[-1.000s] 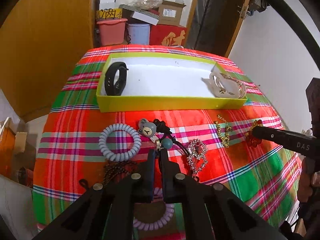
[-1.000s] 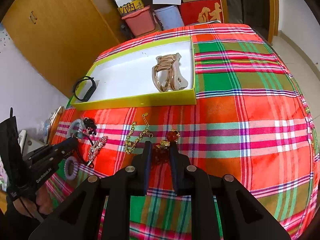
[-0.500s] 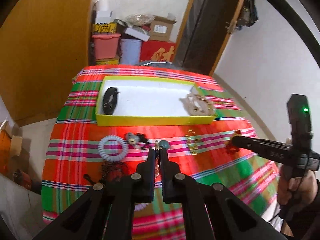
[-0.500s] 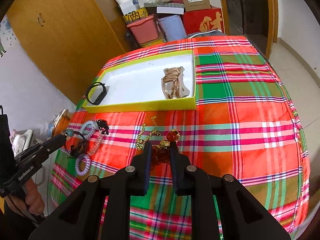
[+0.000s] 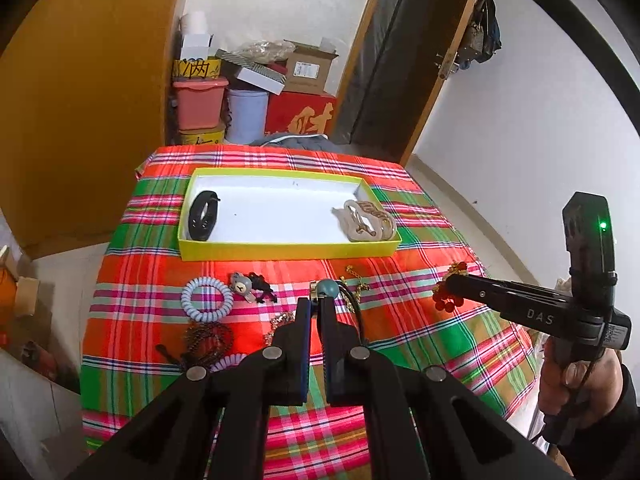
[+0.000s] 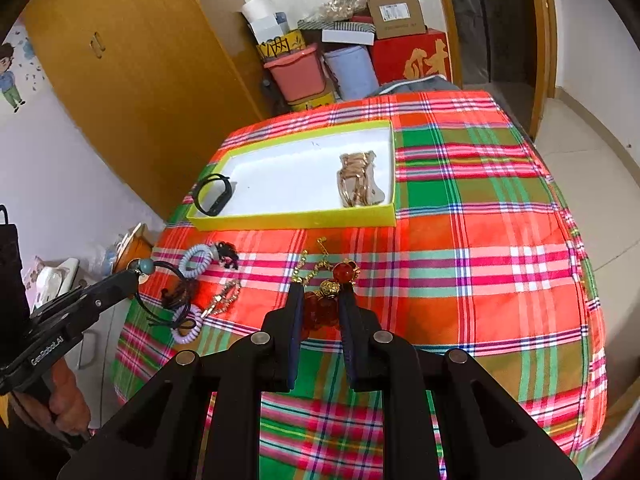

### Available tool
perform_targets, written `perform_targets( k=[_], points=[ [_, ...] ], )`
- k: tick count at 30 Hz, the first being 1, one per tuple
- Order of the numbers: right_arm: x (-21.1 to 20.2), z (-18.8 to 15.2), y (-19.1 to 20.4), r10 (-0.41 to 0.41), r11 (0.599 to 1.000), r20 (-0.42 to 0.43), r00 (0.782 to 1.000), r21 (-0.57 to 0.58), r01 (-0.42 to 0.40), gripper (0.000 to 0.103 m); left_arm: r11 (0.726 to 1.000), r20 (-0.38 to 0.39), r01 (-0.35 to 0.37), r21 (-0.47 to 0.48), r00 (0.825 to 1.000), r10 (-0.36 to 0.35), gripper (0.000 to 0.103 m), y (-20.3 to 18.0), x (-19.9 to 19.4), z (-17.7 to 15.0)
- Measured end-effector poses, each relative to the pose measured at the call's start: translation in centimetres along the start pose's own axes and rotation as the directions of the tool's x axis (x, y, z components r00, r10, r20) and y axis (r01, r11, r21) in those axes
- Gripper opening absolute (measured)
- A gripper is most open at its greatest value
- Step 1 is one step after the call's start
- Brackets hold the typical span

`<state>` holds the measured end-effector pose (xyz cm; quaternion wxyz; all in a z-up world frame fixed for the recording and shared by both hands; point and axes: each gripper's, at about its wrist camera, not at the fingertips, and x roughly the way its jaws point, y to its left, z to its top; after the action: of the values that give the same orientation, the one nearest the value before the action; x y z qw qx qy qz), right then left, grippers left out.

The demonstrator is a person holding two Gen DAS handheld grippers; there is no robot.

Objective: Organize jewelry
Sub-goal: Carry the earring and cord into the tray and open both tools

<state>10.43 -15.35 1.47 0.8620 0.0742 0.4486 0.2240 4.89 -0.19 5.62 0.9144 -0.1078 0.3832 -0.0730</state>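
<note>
Both tongs grip jewelry above the plaid tablecloth (image 6: 480,280): the left gripper (image 5: 316,304) pinches a teal-bead cord (image 5: 330,288), the right gripper (image 6: 322,300) clamps a red bead bracelet (image 6: 320,308). The yellow tray (image 6: 296,218) sits beyond.

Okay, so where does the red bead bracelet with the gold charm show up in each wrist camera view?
Left wrist view: the red bead bracelet with the gold charm hangs at the right, clamped at the tip of the right gripper, above the plaid cloth.
Right wrist view: it sits at bottom centre, pinched between that gripper's own fingers.
Shared landmark: the yellow-rimmed white tray, beyond the bracelet in both views.
</note>
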Motion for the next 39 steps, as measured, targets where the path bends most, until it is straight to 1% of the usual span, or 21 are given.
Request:
perform_targets(
  k=[10,20,29,39],
  points=[
    [0.0,1.2,1.6,0.015,0.999,0.019,1.000,-0.043,-0.014,0.018,0.999,0.014,-0.041,-0.002,0.999,0.041,0.004,0.7,0.0,1.1],
    [1.8,3.7,2.5,0.025,0.997,0.031,0.999,-0.077,-0.023,0.018,0.998,0.031,-0.057,-0.026,0.998,0.058,0.004,2.6,1.5,3.9],
    [4.9,6.4,2.9,0.029,0.995,0.029,0.999,-0.098,-0.026,0.018,0.997,0.025,-0.064,-0.033,0.998,0.065,0.005,4.1,4.8,6.8],
    [9.1,8.6,2.3,0.018,0.996,0.003,1.000,-0.092,-0.018,0.018,0.996,-0.002,-0.076,-0.043,0.997,0.076,0.005,5.9,9.2,8.7]
  ],
)
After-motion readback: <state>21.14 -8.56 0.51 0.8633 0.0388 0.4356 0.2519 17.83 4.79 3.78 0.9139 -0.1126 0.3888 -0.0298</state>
